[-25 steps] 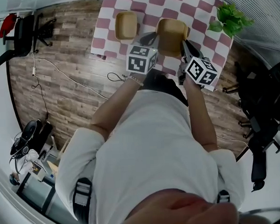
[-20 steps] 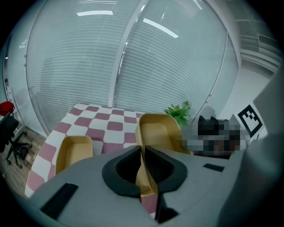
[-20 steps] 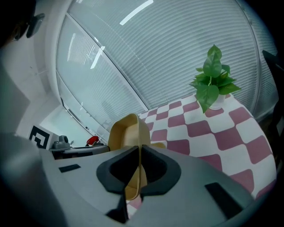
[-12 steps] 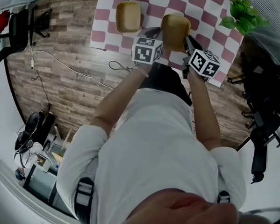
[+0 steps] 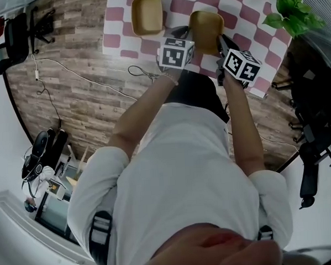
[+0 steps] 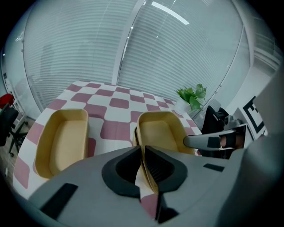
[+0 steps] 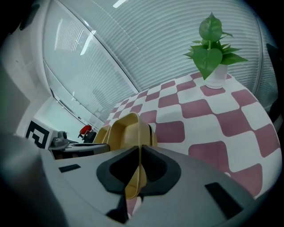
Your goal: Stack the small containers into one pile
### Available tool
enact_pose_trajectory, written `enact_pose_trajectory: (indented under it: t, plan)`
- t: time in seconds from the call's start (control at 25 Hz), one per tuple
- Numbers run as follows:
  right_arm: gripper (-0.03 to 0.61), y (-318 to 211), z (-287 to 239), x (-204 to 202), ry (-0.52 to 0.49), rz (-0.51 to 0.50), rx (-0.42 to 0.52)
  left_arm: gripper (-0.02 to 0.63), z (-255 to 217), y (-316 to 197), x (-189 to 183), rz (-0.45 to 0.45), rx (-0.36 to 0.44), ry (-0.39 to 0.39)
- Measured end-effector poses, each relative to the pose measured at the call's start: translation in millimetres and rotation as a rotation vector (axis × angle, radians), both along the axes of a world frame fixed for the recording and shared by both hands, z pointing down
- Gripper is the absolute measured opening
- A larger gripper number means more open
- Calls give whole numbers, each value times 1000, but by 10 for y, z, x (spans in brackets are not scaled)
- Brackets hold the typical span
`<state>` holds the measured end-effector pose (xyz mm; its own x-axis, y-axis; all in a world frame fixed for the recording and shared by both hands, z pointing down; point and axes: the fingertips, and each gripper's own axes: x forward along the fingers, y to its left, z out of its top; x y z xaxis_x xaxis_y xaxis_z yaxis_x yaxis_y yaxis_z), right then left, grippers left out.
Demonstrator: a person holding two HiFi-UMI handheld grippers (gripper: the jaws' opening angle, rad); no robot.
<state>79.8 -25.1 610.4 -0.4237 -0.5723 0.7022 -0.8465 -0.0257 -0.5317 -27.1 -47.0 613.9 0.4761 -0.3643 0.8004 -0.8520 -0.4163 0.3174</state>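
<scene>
Two tan, tub-shaped containers are on the pink-and-white checkered table (image 5: 248, 19). One container (image 5: 147, 15) (image 6: 62, 139) sits alone at the left. The other container (image 5: 206, 30) (image 6: 162, 133) (image 7: 126, 128) is gripped from both sides. My left gripper (image 5: 187, 35) (image 6: 143, 153) is shut on its left rim. My right gripper (image 5: 220, 40) (image 7: 140, 166) is shut on its right rim. Each gripper view shows the thin rim pinched between the dark pads. I cannot tell whether the gripped container rests on the table or hangs just above it.
A potted green plant (image 5: 291, 10) (image 7: 212, 55) stands at the table's far right corner. Window blinds run behind the table. Black office chairs (image 5: 314, 121) stand on the wood floor to the right, and a cable (image 5: 85, 78) lies on the floor at the left.
Both grippers keep their hold on the same container. The head view has shifted a little, and the two containers stay about the same distance apart.
</scene>
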Motion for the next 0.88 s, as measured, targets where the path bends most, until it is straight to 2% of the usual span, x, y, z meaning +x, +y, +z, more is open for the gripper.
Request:
enact_pose_trajectory:
  t: [0.16,0.2,0.28,0.32,0.36,0.44,0.56,0.88]
  plan:
    - [48,4,53,1,34,-31,-9,55,42,8,2,8,6,-10]
    - [60,-2,46,7,43,-40,-7,55,26,7,-7,8,13,-10]
    - [135,-22,11,53,70,-46,8,57,-26,5,-39,2,30,-11]
    - [135,-36,-19,88,89,-45,24,57,-59,4,-57,-2,43,-13]
    - [132,-57,-63,121,112,-46,50,57,-97,-3,-73,-6,60,-15]
    - [55,-115,-178,156,173,-64,125,55,-178,-28,-96,-12,102,-20]
    - [41,-157,-262,92,232,-120,194,54,-231,-56,-89,-4,147,-12]
    - [37,-84,-15,12,241,-132,159,41,-31,-6,13,41,128,4]
